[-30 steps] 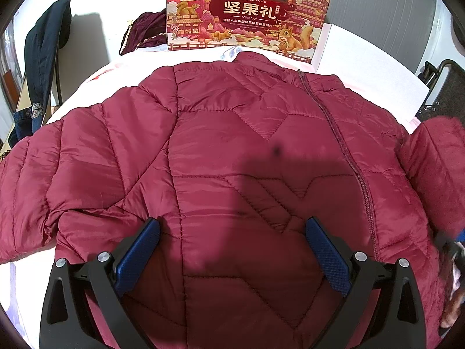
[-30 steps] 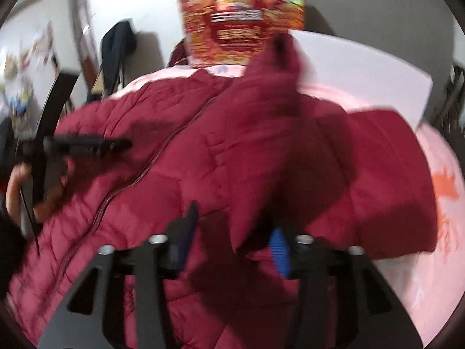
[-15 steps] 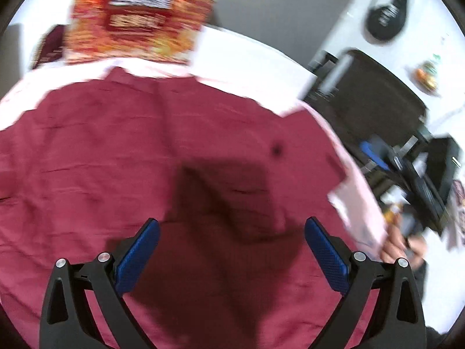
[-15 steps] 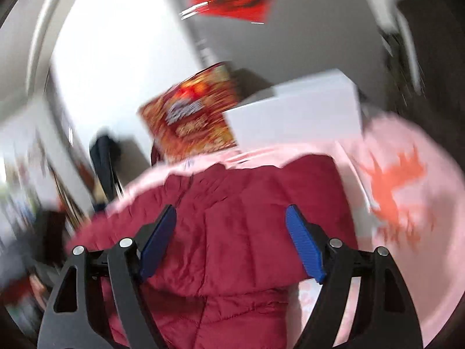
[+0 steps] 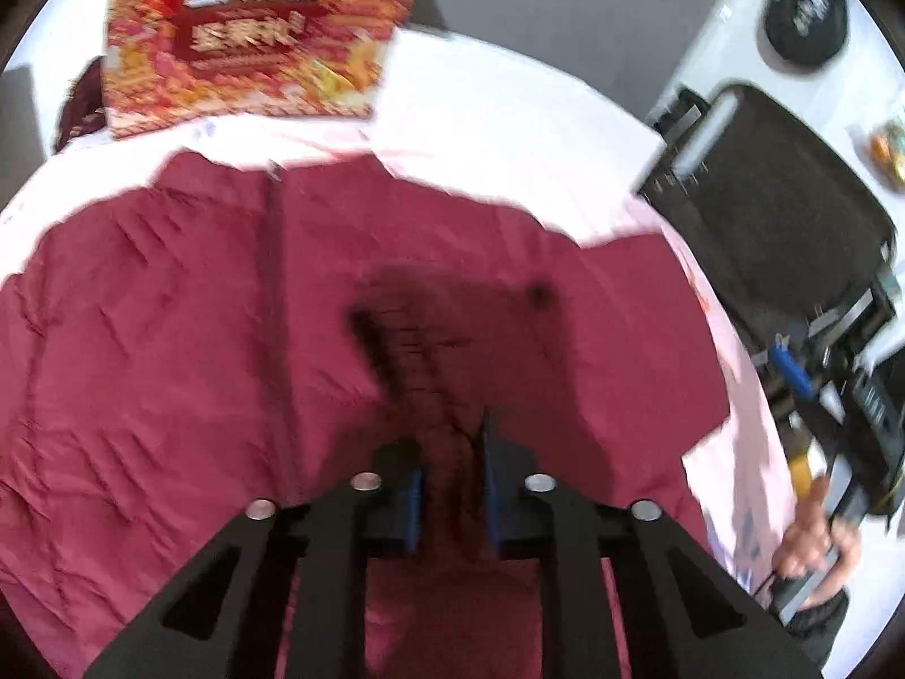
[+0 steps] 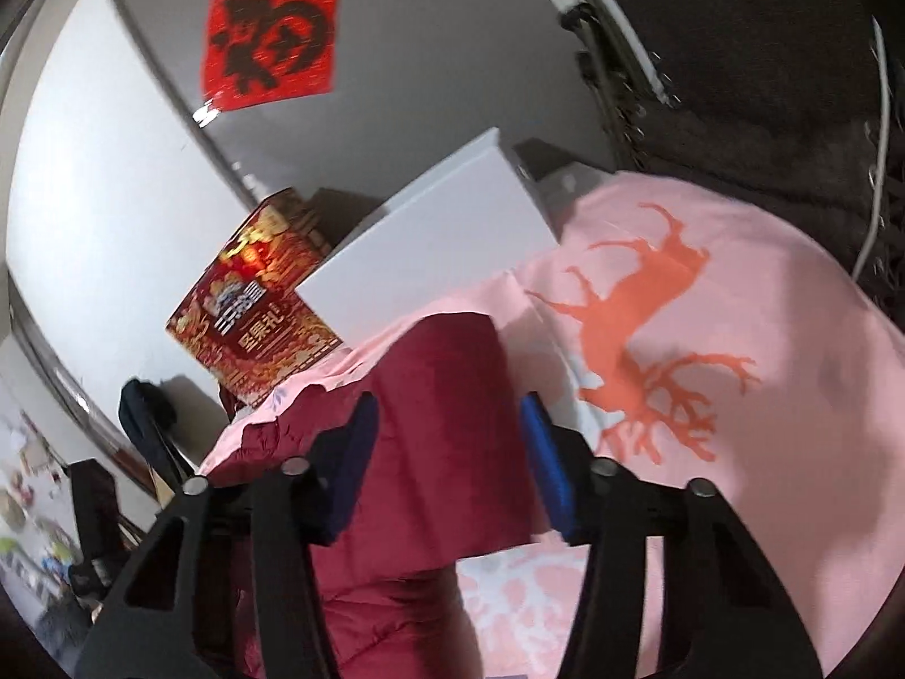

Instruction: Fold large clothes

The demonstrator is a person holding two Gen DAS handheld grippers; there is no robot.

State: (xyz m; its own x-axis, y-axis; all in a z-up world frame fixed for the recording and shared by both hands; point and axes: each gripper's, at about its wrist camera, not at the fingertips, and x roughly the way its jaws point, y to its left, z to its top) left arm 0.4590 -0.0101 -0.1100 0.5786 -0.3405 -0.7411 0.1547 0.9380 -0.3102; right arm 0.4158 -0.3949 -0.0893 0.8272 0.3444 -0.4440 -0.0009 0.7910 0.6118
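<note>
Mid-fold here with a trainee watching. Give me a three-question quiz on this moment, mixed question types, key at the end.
1. True or false: the left gripper is shut on a pinch of the maroon quilted jacket.
2. Multiple choice: what stands behind the jacket's collar in the left wrist view? A. a laundry basket B. a red and gold gift box C. a lamp
3. Fill in: the pink sheet beside the right gripper bears an orange ______ print.

Key: 1 true; 2 B; 3 deer. The right gripper's fingers are apart, with jacket fabric between them.

Sheeny quilted jacket [image 5: 169, 339], matt pink cloth [image 6: 792, 396], glossy cardboard box [image 5: 254, 39]
</note>
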